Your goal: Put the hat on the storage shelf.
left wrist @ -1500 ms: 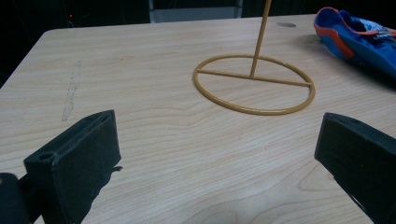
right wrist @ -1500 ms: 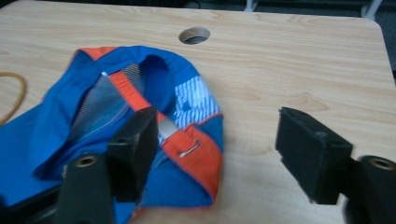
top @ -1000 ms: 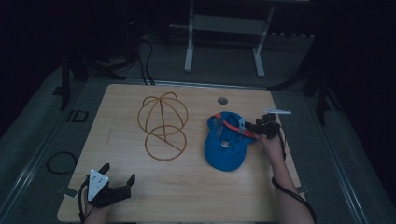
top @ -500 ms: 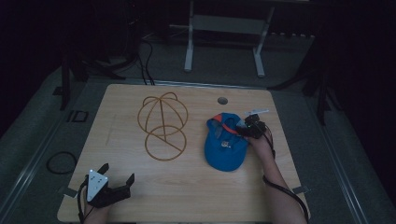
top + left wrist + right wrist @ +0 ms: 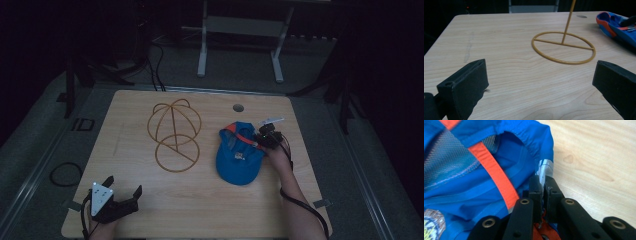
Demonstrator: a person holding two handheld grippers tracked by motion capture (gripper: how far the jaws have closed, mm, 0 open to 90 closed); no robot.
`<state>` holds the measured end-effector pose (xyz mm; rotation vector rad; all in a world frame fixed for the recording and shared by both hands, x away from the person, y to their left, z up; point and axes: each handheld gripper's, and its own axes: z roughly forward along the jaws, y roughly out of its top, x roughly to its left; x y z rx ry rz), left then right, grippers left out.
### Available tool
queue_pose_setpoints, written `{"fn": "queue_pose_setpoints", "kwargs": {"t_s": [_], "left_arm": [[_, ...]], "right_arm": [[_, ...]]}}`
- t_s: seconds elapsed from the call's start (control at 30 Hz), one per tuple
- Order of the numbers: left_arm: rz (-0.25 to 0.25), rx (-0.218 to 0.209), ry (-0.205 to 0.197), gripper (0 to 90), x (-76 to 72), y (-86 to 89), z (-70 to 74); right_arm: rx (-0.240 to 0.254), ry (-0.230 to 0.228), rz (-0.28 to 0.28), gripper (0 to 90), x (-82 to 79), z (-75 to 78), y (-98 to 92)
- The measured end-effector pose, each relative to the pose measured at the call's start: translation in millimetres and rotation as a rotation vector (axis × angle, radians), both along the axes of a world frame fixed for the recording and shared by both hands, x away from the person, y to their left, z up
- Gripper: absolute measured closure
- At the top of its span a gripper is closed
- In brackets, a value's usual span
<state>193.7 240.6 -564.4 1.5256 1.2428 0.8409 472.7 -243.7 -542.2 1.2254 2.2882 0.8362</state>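
Gripping: right tongs [image 5: 541,185] clenched on rim of blue cap [image 5: 240,156], jaws just been closing, fabric edge + a pale tag pinched between them.
Cap spot: right half of tabletop [image 5: 150,200], lying inside-up, orange band and mesh lining showing; near the wire stand, not touching it.
Why held so: bite taken at the rim's edge, prob. because thin doubled fabric is the easiest part to pinch and lets the cap be lifted w/o crushing the crown.
Right tongs gap: nearly none, pads meet w/ only cloth between; right hand [image 5: 280,157] comes in from cap's right side.
Wire stand [image 5: 174,134]: gold-coloured, round base flat on tabletop, dome frame on a stem; sits centre-left, prob. placed there as the form the cap goes over.
Left tongs [image 5: 122,192]: released, jaws wide apart, nothing between them, touching no object; in left tongs view they frame bare wood w/ stand base beyond.
Why left waits: parked at near-left corner, well apart from stand and cap, prob. ready to steady the stand.
Step judged: grasp made, lift not yet done.
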Motion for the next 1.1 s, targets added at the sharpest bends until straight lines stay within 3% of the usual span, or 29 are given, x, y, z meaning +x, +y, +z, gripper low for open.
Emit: {"fn": "queue_pose_setpoints", "kwargs": {"t_s": [0.2,0.23,0.37,0.47,0.6,0.7,0.77,0.87,0.97,1.03,1.1], "left_arm": [[-0.009,-0.022,0.034,0.5,0.4,-3.2,2.2],[-0.028,-0.064,0.044,0.5,0.2,-3.3,3.9],[-0.026,-0.054,0.048,0.5,0.0,-3.1,4.5],[-0.032,-0.073,0.052,0.5,-0.1,-2.4,4.8],[-0.028,-0.062,0.047,0.5,-0.6,-3.3,5.9],[-0.067,-0.049,0.091,0.5,-0.5,-6.8,9.9],[-0.085,-0.014,0.103,0.5,-1.2,-10.9,11.4],[-0.120,-0.004,0.112,0.5,-2.8,-15.8,14.6],[-0.136,-0.016,0.117,0.5,-3.5,-17.1,16.7],[-0.159,-0.047,0.121,0.5,-3.3,-16.9,19.6],[-0.174,-0.065,0.104,0.5,-4.2,-16.6,23.3]], "right_arm": [[0.027,-0.036,0.024,86.8,-6.9,15.8,-0.9],[0.031,-0.068,0.034,86.8,-11.0,27.0,-1.4],[0.037,-0.118,0.045,86.8,-17.2,44.7,-1.9],[0.041,-0.154,0.066,86.9,-23.4,59.1,-1.4],[0.046,-0.180,0.084,87.0,-29.1,73.2,-1.6],[0.044,-0.215,0.108,86.9,-36.7,91.9,-2.9],[0.037,-0.237,0.102,87.0,-39.6,101.0,-3.9],[0.041,-0.275,0.108,87.0,-45.9,115.1,-5.7],[0.048,-0.299,0.118,87.0,-52.6,126.3,-7.5],[0.077,-0.333,0.125,87.0,-62.8,141.4,-11.6],[0.089,-0.346,0.136,87.0,-68.1,148.9,-13.9]]}}
